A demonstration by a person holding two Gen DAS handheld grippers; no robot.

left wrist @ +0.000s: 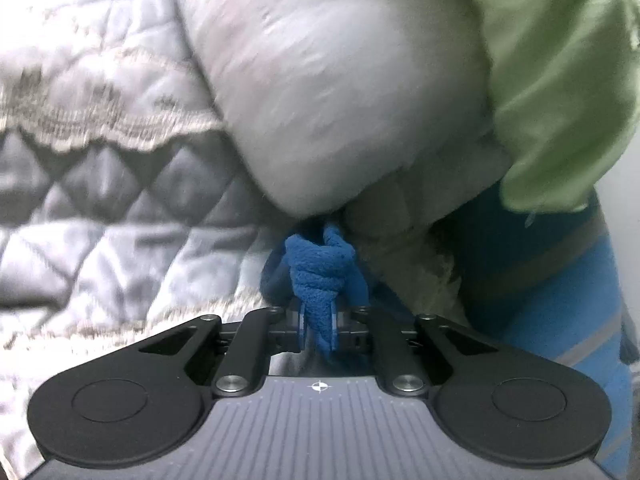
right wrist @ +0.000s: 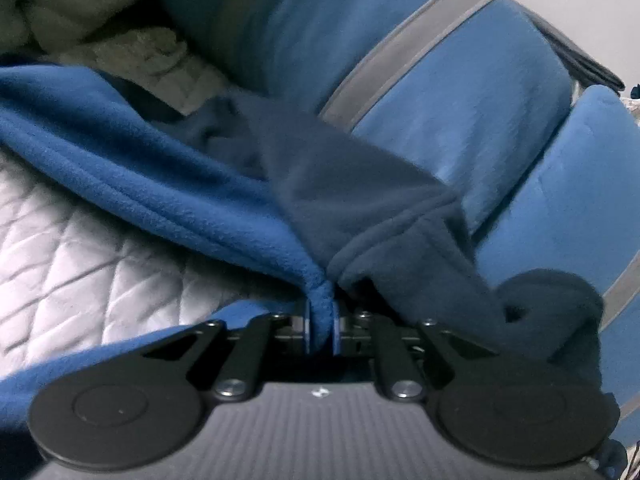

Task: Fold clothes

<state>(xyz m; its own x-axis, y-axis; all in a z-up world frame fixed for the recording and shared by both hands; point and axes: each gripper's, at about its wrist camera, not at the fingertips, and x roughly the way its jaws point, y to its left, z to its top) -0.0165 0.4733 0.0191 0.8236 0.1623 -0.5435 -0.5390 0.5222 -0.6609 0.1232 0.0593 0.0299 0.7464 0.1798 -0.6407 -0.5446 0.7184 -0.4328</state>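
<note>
Both my left gripper (left wrist: pixel 319 326) and right gripper (right wrist: pixel 321 326) pinch the blue fleece garment (right wrist: pixel 132 160), which hangs over the quilted bedspread (left wrist: pixel 104 184) toward 9 o'clock. I should keep equal tension so its edge stays straight.

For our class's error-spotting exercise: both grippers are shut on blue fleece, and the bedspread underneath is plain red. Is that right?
Not quite. The quilted bedspread is silvery grey, not red, as the left wrist view shows. The left gripper and right gripper are both shut on the blue fleece.
</note>
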